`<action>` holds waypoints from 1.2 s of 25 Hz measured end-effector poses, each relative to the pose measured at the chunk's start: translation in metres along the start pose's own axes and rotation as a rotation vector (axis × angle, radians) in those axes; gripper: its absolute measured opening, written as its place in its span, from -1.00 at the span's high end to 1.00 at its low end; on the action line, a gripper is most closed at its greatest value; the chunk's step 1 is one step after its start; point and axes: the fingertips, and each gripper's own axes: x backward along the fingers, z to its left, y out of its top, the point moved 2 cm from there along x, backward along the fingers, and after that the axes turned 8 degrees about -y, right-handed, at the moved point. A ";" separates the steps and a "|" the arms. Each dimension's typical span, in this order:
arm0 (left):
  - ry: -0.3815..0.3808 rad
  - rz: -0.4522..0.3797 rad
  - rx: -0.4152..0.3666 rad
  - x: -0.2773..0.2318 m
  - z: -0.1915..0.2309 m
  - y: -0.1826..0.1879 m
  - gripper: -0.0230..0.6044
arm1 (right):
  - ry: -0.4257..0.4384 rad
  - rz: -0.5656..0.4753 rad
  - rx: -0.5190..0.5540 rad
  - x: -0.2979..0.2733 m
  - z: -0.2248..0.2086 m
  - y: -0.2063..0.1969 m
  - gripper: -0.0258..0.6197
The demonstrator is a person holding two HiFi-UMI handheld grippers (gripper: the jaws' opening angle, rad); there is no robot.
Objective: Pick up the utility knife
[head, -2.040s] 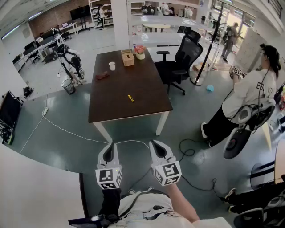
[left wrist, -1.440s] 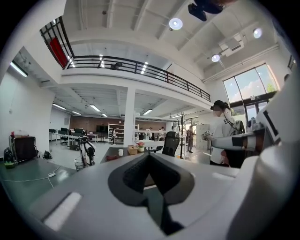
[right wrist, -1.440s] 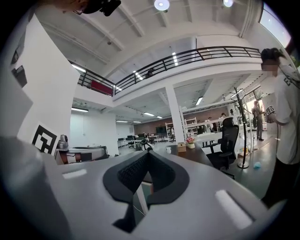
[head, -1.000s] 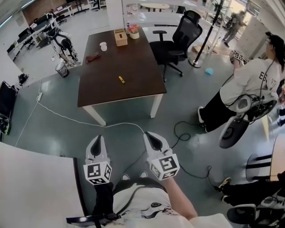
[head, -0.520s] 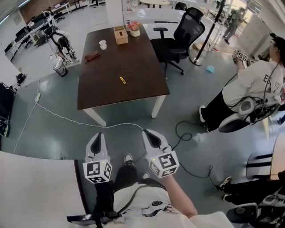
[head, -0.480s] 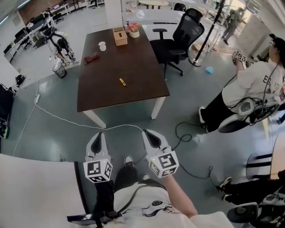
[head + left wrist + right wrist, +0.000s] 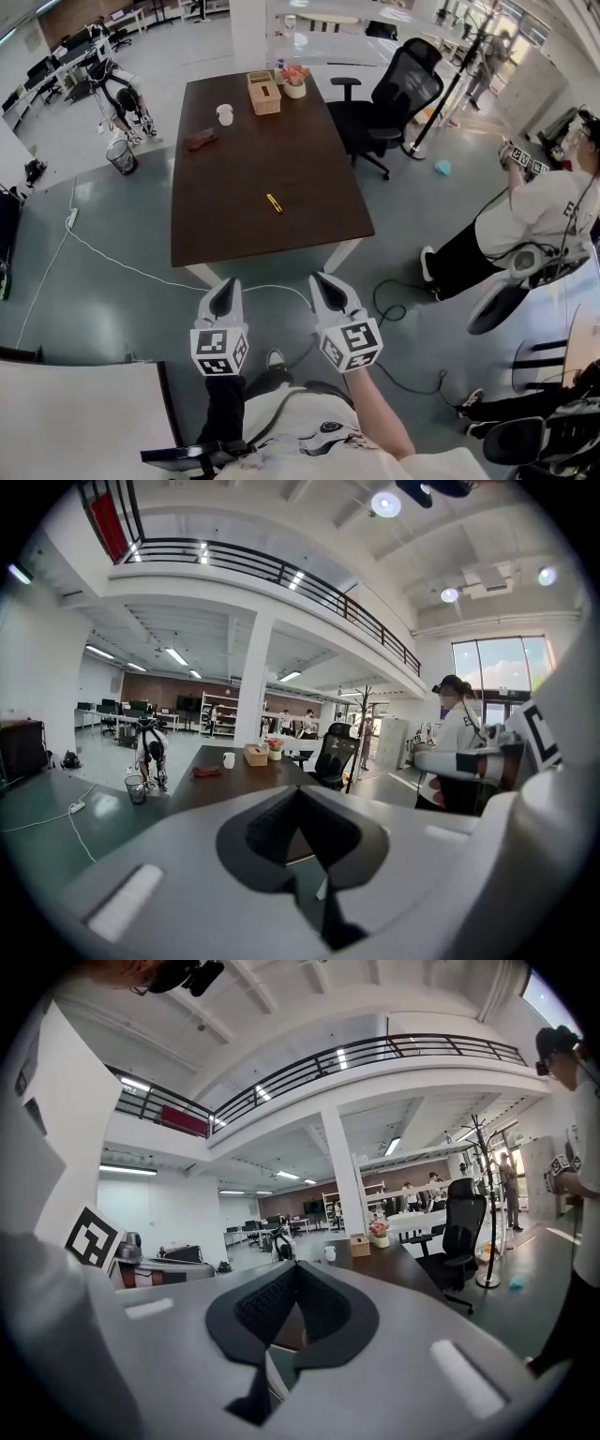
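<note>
The utility knife (image 7: 274,203), small and yellow, lies near the middle of the dark brown table (image 7: 300,155) in the head view. Both grippers hover over the floor just short of the table's near edge. My left gripper (image 7: 227,288) has its jaws closed together with nothing between them. My right gripper (image 7: 324,282) is shut and empty too. In the left gripper view the left gripper (image 7: 299,793) points at the table (image 7: 246,773). The right gripper (image 7: 295,1268) also faces the table (image 7: 394,1262). Neither gripper view shows the knife.
On the table's far end stand a tissue box (image 7: 264,92), a flower pot (image 7: 294,85), a white cup (image 7: 224,113) and a brown object (image 7: 200,141). A black office chair (image 7: 398,98) stands right of it. Cables (image 7: 117,265) cross the floor. A person (image 7: 534,216) stands at right.
The head view has come closer to the table, which now sits lower and larger in view. Both grippers have moved forward toward its near edge and stay shut.
</note>
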 end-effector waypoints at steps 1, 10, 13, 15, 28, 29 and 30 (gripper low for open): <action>-0.003 0.008 0.004 -0.004 0.006 -0.001 0.94 | -0.005 0.006 -0.004 -0.006 0.000 -0.001 0.92; -0.034 0.058 0.044 -0.046 0.037 -0.009 0.94 | -0.021 0.069 -0.026 -0.056 -0.007 -0.009 0.92; -0.026 0.068 0.051 -0.066 0.048 -0.008 0.94 | -0.013 0.082 -0.029 -0.078 -0.015 -0.009 0.92; -0.009 0.076 0.052 -0.079 0.056 -0.008 0.94 | -0.001 0.098 -0.035 -0.094 -0.021 -0.012 0.92; 0.065 0.236 0.110 -0.182 0.115 -0.034 0.94 | 0.105 0.231 -0.121 -0.223 -0.067 -0.045 0.92; 0.066 0.261 0.124 -0.185 0.115 -0.041 0.94 | 0.108 0.260 -0.136 -0.227 -0.069 -0.052 0.92; 0.067 0.287 0.143 -0.187 0.116 -0.048 0.94 | 0.113 0.286 -0.152 -0.231 -0.070 -0.058 0.92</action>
